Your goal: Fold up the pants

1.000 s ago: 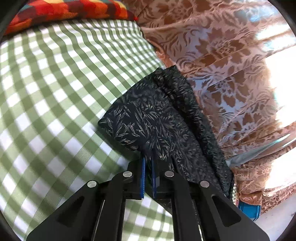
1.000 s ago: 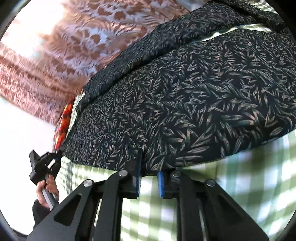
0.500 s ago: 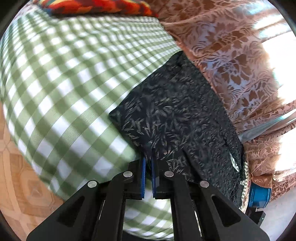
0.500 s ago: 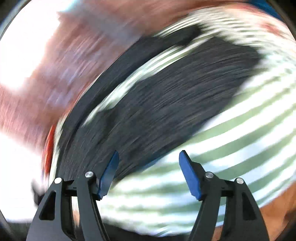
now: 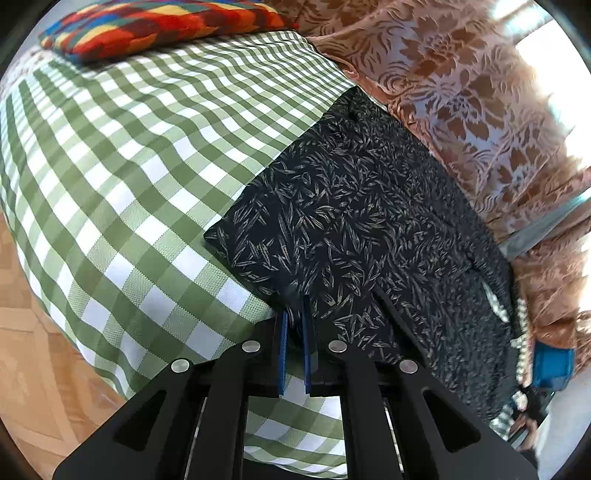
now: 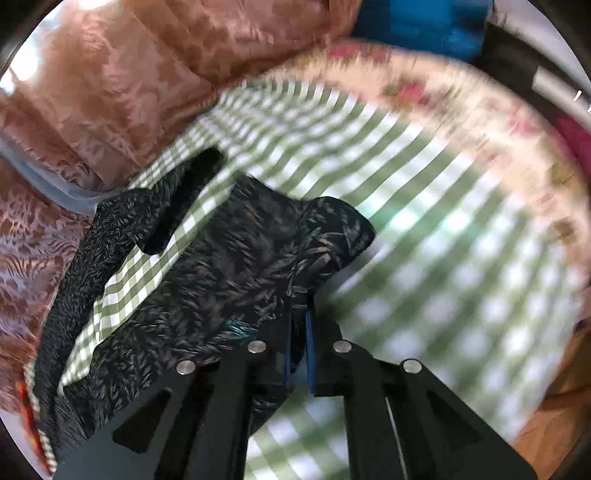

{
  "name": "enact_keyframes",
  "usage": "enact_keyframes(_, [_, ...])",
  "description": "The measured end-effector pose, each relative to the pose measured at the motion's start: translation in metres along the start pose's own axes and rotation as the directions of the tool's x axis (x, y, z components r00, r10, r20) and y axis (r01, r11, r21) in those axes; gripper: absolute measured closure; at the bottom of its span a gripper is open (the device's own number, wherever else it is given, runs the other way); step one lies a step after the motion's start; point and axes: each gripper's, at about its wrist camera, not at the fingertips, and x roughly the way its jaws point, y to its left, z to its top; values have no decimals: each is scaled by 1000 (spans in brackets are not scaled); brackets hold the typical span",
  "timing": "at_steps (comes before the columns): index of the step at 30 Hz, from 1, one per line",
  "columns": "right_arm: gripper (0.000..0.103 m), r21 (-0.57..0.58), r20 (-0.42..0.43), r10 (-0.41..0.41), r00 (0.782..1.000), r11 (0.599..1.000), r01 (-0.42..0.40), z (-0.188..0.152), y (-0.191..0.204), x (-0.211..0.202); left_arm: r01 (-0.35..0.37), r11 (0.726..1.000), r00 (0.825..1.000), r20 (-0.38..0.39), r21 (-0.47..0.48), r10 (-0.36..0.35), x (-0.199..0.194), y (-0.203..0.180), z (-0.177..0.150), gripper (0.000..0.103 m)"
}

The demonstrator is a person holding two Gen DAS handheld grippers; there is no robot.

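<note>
Along the far edge of the bed [image 5: 122,155], beside the curtain [image 5: 461,96], lie the pants [image 5: 351,221] — dark, leaf-printed, spread on the green checked sheet with one leg running off toward the curtain and a strip of sheet showing between the legs in the right view; the left gripper [image 5: 293,325] has its blue pads nearly together on the near hem, pinching a fold of cloth; the right gripper [image 6: 299,332] is likewise clamped on a bunched corner at the other end, though that view is smeared with motion, so how deep the bite goes I cannot tell; a striped pillow [image 5: 159,22] sits at the head of the bed, well apart.

Risks, as I judge them: both holds are on thin edges, so a quick lift could pull the fabric free; the cloth is limp and slippery-looking — it may sag or twist between the grippers and give a crooked crease; the far leg could drag against the curtain.
</note>
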Motion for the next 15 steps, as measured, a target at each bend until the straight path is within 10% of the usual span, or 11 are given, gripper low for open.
enact_keyframes(8, [97, 34, -64, -112, 992, 993, 114, -48, -56, -19, -38, 996, 999, -2, 78, 39, 0, -9, -1, 97])
enact_keyframes(12, [45, 73, -27, -105, 994, 992, 106, -42, -60, -37, -57, 993, 998, -18, 100, 59, 7, -12, -5, 96])
enact_keyframes(15, [33, 33, 86, -198, 976, 980, 196, -33, -39, -60, -51, 993, 998, -32, 103, 54, 5, -11, -2, 96])
